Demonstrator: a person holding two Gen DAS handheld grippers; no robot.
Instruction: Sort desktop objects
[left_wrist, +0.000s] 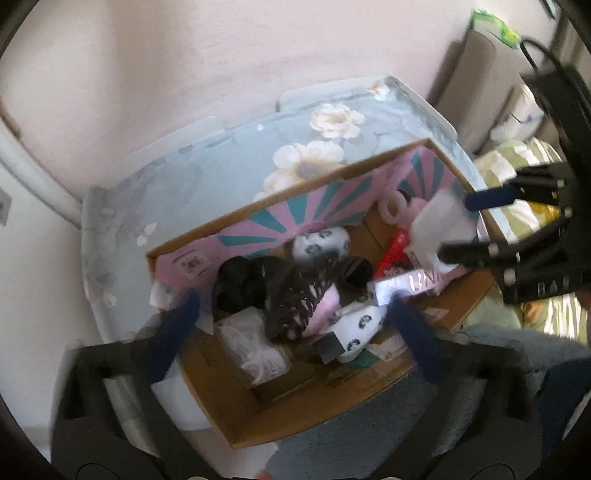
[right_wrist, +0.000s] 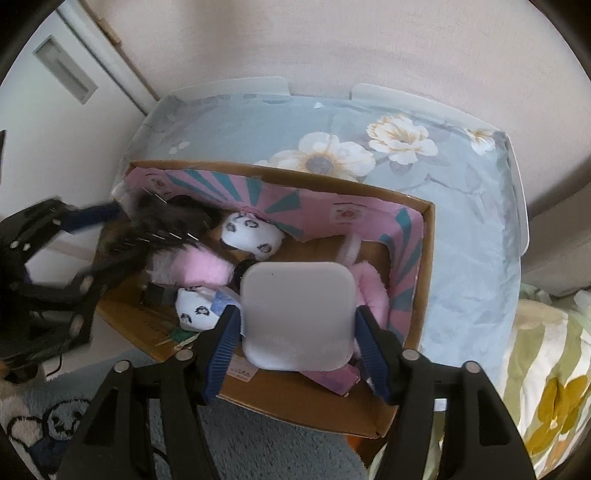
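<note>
Cardboard box (right_wrist: 413, 258) on the flowered cloth (right_wrist: 461, 229) holds the sorted clutter | your right gripper (right_wrist: 295, 325) brackets the white case (right_wrist: 299, 314) above it, contact unclear | your left gripper (left_wrist: 291, 325) gapes wide over the black hairbrush (left_wrist: 299, 295), gripping nothing.

The hairbrush (left_wrist: 295, 295) lies in the box (left_wrist: 280, 417), left of the white container (right_wrist: 299, 314).
</note>
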